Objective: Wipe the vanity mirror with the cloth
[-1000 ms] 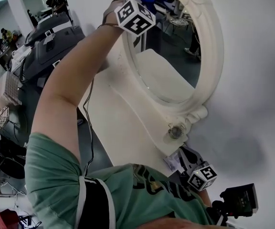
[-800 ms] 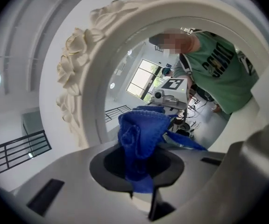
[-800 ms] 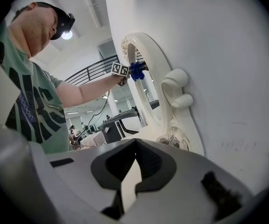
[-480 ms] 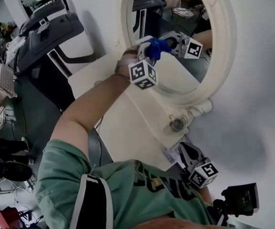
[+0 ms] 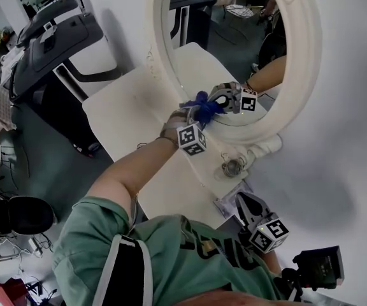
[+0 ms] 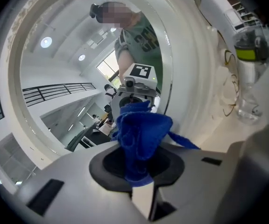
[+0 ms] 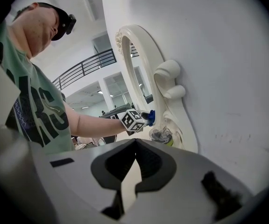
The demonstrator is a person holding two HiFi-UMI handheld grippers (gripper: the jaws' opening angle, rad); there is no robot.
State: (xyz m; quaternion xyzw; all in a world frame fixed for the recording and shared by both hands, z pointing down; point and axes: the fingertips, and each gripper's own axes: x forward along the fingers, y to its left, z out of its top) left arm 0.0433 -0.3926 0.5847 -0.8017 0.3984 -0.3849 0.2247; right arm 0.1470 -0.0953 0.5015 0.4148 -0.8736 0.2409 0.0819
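At the far left of the head view a dark treadmill (image 5: 50, 50) is standing on the floor, well apart from the work. Next to it, the cream bench (image 5: 123, 116) is carrying the vanity mirror (image 5: 234, 50), whose oval white frame (image 5: 298, 75) is leaning back against the white wall (image 5: 343, 145). The person's bare left arm is reaching across the bench, and the left tongs (image 5: 199, 115) are gripping the blue cloth (image 5: 204, 109), clamped tight on its lower part while the bunched top is sticking out ahead of them. The left gripper view is showing the same cloth (image 6: 141, 134) pinched in the left tongs (image 6: 141, 171), with the wad lying against the glass (image 6: 64, 69) near the lower rim, and the tongs' own reflection sitting just behind it. Just below the frame, a small clear glass (image 5: 232, 166) is standing on the bench. Further right and lower, the right tongs (image 5: 250, 210) are hanging near the person's green shirt, well apart from the mirror. In the right gripper view the right tongs (image 7: 133, 164) are pressing their 2 jaws together with nothing between them.
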